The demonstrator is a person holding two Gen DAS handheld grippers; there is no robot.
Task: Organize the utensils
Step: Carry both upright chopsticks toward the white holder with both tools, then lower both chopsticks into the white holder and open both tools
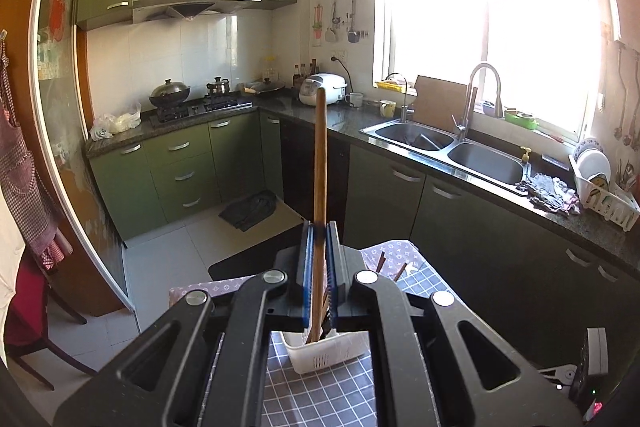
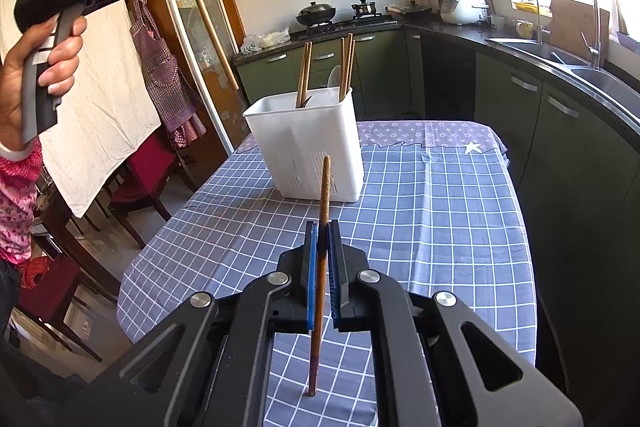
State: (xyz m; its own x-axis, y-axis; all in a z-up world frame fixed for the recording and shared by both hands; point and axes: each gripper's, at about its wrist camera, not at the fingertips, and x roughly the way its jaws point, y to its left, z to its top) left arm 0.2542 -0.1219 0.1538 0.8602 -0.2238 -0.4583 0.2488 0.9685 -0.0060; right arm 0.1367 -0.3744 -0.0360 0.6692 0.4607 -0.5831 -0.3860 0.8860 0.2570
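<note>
- The left gripper (image 1: 319, 235) is clamping a wooden chopstick (image 1: 319, 163) above the white utensil basket (image 1: 320, 353).
- The right gripper (image 2: 322, 235) is pinching another chopstick (image 2: 321, 251) mid-shaft over the checked tablecloth (image 2: 440, 207).
- Both sticks are looking light, stiff and smooth, probably pivoting easily; a central grip seems steadiest.

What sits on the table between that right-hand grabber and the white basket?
Nothing but bare checked tablecloth, seen in the right wrist view between the right gripper, holding a chopstick, and the basket.

Sunlit kitchen w/ green cabinets (image 1: 188, 163), blown-out window (image 1: 488, 39), prob. tiled floor (image 1: 168, 267).
</note>
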